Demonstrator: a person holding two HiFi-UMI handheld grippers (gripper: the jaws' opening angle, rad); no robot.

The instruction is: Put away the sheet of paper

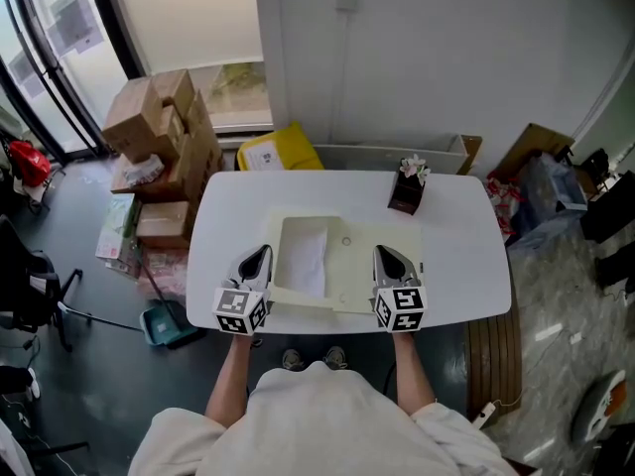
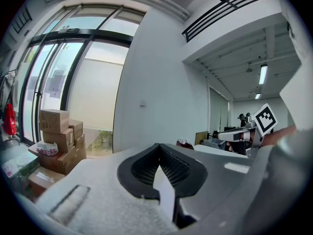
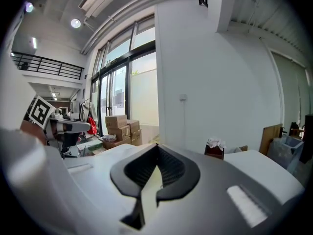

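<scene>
White oval bench [image 1: 456, 256] stands beside stacked cardboard boxes [image 1: 164, 137]. Left gripper [image 1: 259, 256] is clenched on the left edge of a cream paper folder [image 1: 362, 256]. Right gripper [image 1: 386, 256] is clenched on its right part. A white sheet of paper [image 1: 306, 254] lies inside the folder, between both grippers.

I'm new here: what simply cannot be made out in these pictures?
Head view: print on the white sheet of paper in the pale yellow folder is too small to read.
Gripper views: left gripper and right gripper are each shut on a thin edge, probably the folder's; their own bodies hide the rest.
Head view: what fills the small dark box on the white table is too small.
</scene>
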